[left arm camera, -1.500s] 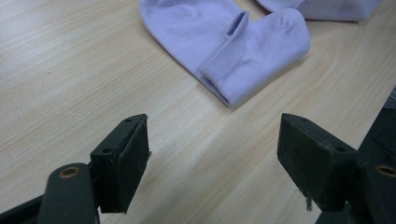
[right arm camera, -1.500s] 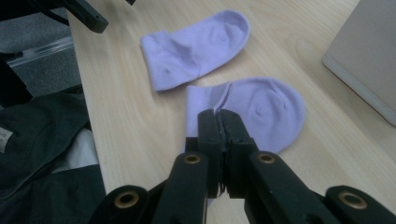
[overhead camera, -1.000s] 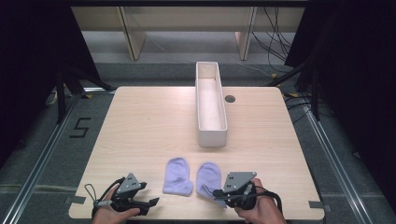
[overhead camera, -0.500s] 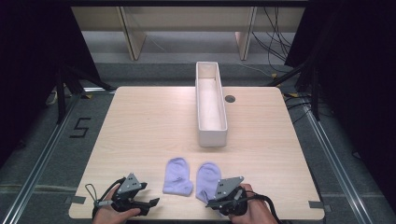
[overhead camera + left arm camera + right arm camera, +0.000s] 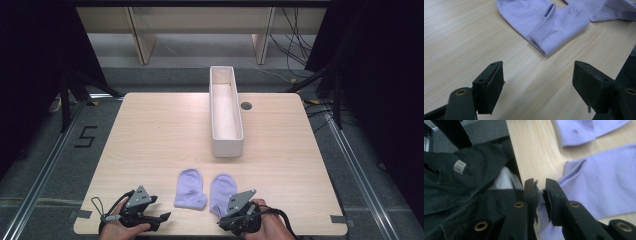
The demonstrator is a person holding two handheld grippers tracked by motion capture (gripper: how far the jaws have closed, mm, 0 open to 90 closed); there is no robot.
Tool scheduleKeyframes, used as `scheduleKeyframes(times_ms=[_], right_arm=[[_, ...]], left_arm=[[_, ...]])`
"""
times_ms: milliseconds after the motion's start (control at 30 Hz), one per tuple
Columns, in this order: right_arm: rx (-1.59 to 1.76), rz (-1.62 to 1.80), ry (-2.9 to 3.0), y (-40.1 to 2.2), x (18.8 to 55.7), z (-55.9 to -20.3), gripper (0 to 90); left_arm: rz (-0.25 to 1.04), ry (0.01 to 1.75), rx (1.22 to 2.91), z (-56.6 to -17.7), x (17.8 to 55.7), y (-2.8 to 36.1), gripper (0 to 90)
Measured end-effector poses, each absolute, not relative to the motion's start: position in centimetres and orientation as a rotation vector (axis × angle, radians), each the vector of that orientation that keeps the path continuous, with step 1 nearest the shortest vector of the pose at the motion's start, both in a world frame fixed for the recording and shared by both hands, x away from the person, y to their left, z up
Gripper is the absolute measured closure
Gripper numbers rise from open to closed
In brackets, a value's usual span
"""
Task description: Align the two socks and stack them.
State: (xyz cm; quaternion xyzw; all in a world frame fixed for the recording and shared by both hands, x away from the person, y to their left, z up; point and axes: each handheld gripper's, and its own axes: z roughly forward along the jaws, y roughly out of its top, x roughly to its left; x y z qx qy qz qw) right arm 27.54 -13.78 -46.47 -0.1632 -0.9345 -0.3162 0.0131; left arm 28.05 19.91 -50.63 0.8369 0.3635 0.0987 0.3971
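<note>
Two lavender socks lie side by side near the table's front edge, the left sock [image 5: 190, 188] and the right sock [image 5: 223, 191]. My right gripper [image 5: 227, 220] sits at the near end of the right sock [image 5: 604, 187]. Its jaws have just been opening. A fold of that sock's edge still hangs in the narrow gap of the right gripper [image 5: 540, 188], and the pads no longer clamp it. My left gripper [image 5: 159, 219] rests left of the socks. The left gripper [image 5: 537, 72] stands wide open over bare wood, short of the left sock [image 5: 549, 22].
A long white bin [image 5: 226, 112] stands lengthwise at the table's centre back, with a small dark disc [image 5: 246, 105] to its right. The table's front edge [image 5: 210, 233] runs just under both hands. Dark clothing [image 5: 461, 195] hangs beyond that edge.
My right hand has shifted a little to the left and toward the front edge, at the right sock's near end. The left gripper and both socks stay where they were.
</note>
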Motion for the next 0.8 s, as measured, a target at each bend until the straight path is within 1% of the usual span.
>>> scheduleKeyframes(times_ms=[133, 333, 367, 633, 800], right_arm=[[-0.527, -1.057, -2.928, -14.4, 28.3, -45.3, 75.9], [-0.598, -1.078, -2.934, -15.1, 29.7, -45.0, 75.9], [-0.623, -1.079, -2.935, -15.1, 30.0, -45.0, 76.0], [-0.721, -1.051, -3.000, -15.3, 32.9, -45.9, 75.8], [-0.740, -0.998, -3.019, -14.9, 34.0, -46.7, 75.5]], left_arm=[[0.250, 0.918, 2.151, -50.7, 27.9, 19.9, 24.8], [0.239, 0.916, 2.146, -50.7, 27.8, 20.0, 24.8], [0.254, 0.916, 2.158, -50.7, 27.9, 20.1, 24.8], [0.254, 0.917, 2.157, -50.7, 27.9, 20.1, 24.8], [0.255, 0.918, 2.157, -50.7, 27.9, 20.0, 24.8]])
